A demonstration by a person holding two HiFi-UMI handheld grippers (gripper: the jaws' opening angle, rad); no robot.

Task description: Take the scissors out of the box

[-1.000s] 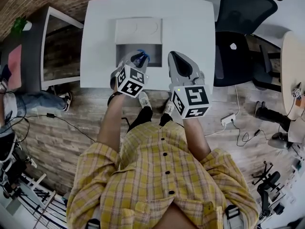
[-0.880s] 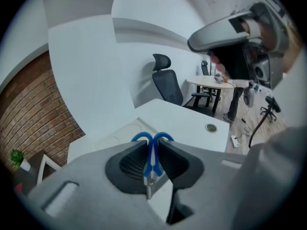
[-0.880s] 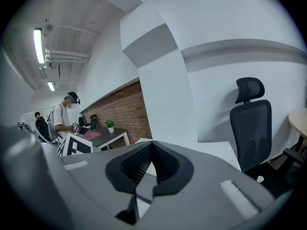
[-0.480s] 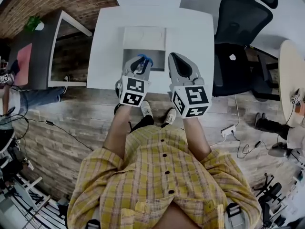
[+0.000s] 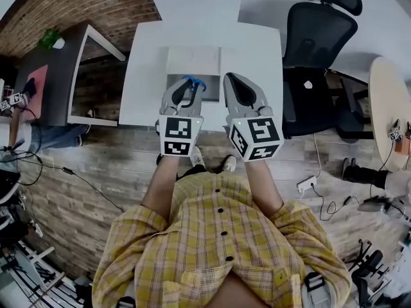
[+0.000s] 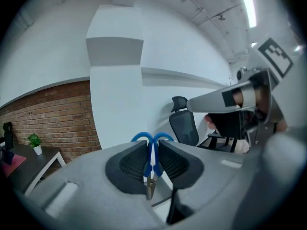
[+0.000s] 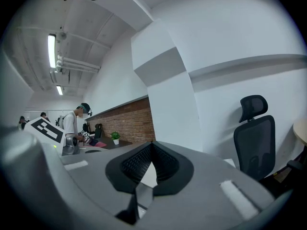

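The scissors (image 6: pixel 144 139) have blue loop handles and short metal blades. They're pinched just below the loops btwn the left gripper's (image 6: pixel 152 151) pads, loops poking past the tips, blades pointing back. The box (image 5: pixel 192 59) is white w/ a grey inside, open, lid flipped back, on the table (image 5: pixel 257 50); the scissors show over it.

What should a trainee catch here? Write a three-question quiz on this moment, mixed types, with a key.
1. Fill the gap: the left gripper is shut on the blue-handled ____.
2. True or false: the right gripper has a thing between its jaws.
3. Pick one: in the head view, to the right of the white table stands
A) a black office chair
B) a red stool
C) a filing cabinet

Key: 1. scissors. 2. False: its jaws meet with nothing between them. 3. A.
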